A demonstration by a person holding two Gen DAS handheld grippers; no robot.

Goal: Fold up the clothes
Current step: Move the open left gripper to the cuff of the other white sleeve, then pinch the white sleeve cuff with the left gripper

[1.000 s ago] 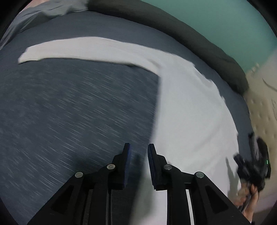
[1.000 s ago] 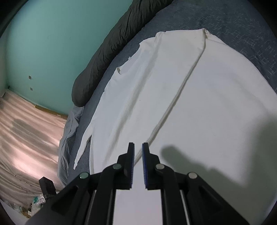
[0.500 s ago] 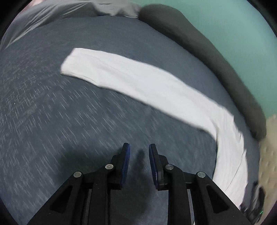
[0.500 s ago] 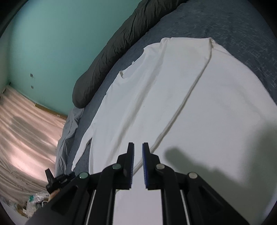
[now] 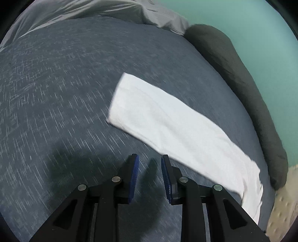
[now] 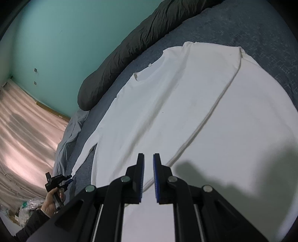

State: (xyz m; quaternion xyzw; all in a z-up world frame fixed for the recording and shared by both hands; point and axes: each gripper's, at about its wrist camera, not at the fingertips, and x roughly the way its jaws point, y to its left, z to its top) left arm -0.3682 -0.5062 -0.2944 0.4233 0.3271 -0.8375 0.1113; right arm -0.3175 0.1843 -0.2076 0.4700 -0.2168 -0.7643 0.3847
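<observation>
A white long-sleeved shirt (image 6: pixel 186 115) lies spread flat on the dark blue bed cover (image 6: pixel 260 33), with one side folded in along a long diagonal edge. Its other sleeve (image 5: pixel 167 128) stretches out straight, and the cuff (image 5: pixel 126 93) lies flat. My left gripper (image 5: pixel 150 162) hovers over bare cover just short of that sleeve, its jaws opening with nothing between them. The right wrist view shows this left gripper (image 6: pixel 69 179) small, in a hand (image 6: pixel 50 203) beside the cuff end. My right gripper (image 6: pixel 148 162) hangs over the shirt's body, jaws almost together and empty.
A dark grey rolled duvet (image 5: pixel 247 89) runs along the teal wall (image 6: pixel 74 37) behind the shirt. Crumpled light grey bedding (image 5: pixel 93 11) lies past the sleeve end. Beside the bed are a pale mattress (image 6: pixel 22 130) and plastic bags (image 6: pixel 28 206).
My left gripper has swept along the sleeve from the shirt's body toward the cuff, and its jaws have widened a little. The right gripper has hardly moved.
</observation>
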